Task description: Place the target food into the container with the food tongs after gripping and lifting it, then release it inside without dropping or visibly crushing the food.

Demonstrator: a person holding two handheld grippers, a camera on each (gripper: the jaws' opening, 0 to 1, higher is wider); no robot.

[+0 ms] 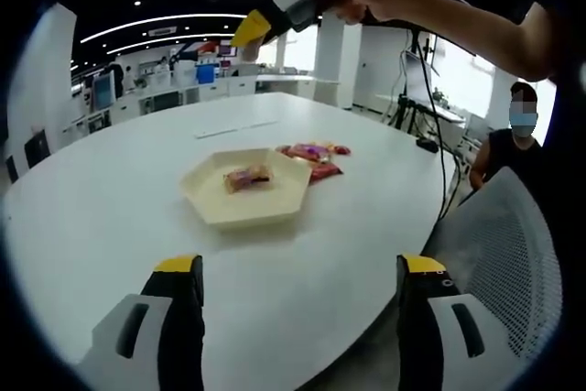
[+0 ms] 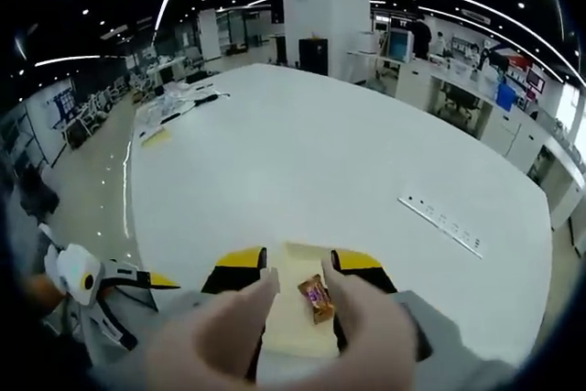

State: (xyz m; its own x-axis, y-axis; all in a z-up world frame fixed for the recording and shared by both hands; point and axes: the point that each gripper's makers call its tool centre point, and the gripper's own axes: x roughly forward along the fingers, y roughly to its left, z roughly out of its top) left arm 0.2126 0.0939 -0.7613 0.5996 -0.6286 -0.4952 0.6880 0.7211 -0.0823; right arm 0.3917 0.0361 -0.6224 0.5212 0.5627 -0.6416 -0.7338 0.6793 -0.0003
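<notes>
The left tool (image 1: 299, 274), with grey jaws tipped in yellow, stands wide open and empty low over the near edge of the big white oval worktop (image 1: 137, 199). Ahead of it, a cream hexagonal shallow dish (image 1: 245, 188) sits on the worktop with one small snack in a red and orange wrapper (image 1: 248, 177) lying inside it. Just beyond the dish's far right corner lies a small heap of similar red-wrapped snacks (image 1: 313, 157), touching the worktop and close to the dish's rim.

In the left gripper view, a person's bare forearm (image 1: 439, 16) reaches in from the upper right, level and stretched out, the hand gripping the right tool (image 1: 245, 34) high above the worktop, well clear of the dish. In the right gripper view this tool (image 2: 298, 263) looks steeply down, its yellow-tipped jaws parted and holding nothing, with the dish (image 2: 293, 318) and its wrapped snack (image 2: 316, 298) seen between them.
</notes>
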